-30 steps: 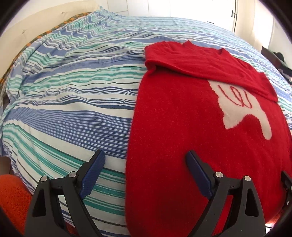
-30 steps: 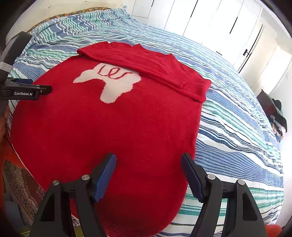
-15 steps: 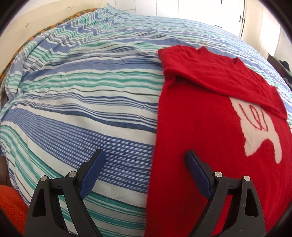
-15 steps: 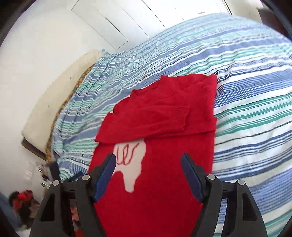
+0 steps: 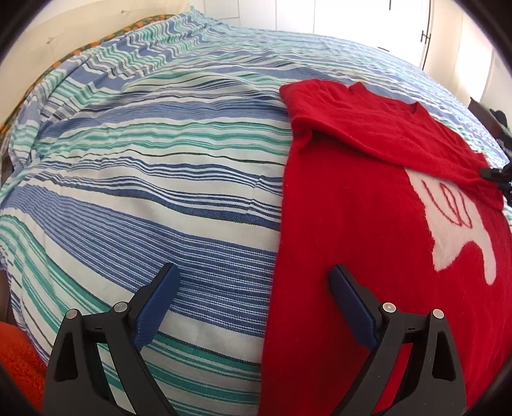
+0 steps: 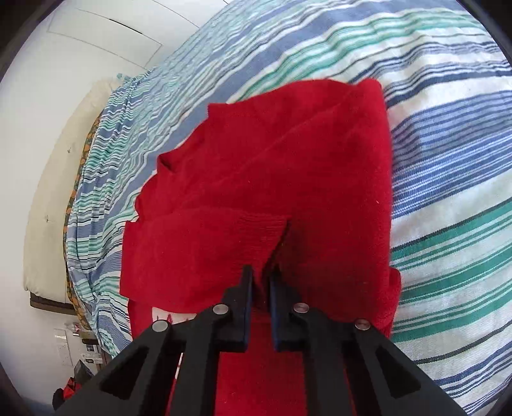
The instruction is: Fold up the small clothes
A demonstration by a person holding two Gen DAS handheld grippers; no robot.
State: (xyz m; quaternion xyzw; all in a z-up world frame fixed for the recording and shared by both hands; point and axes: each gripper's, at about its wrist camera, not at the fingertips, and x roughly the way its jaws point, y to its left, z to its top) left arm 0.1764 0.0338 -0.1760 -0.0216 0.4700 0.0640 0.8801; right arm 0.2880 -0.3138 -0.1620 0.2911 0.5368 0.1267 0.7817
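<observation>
A red sweater with a white motif lies flat on the striped bed, its sleeves folded across the chest. My left gripper is open and empty, low over the sweater's left side edge, one finger over the bedspread, the other over the red knit. In the right wrist view my right gripper is shut on the edge of the folded sleeve of the sweater. Its tip also shows in the left wrist view at the sweater's right side.
The bed has a blue, green and white striped cover. A cream headboard stands behind it, white wardrobe doors beyond. An orange rug lies by the near left corner.
My right gripper has dropped onto the folded sleeve and shut on it; it was open before. My left gripper has drifted left, so the sweater's edge now lies between its fingers.
</observation>
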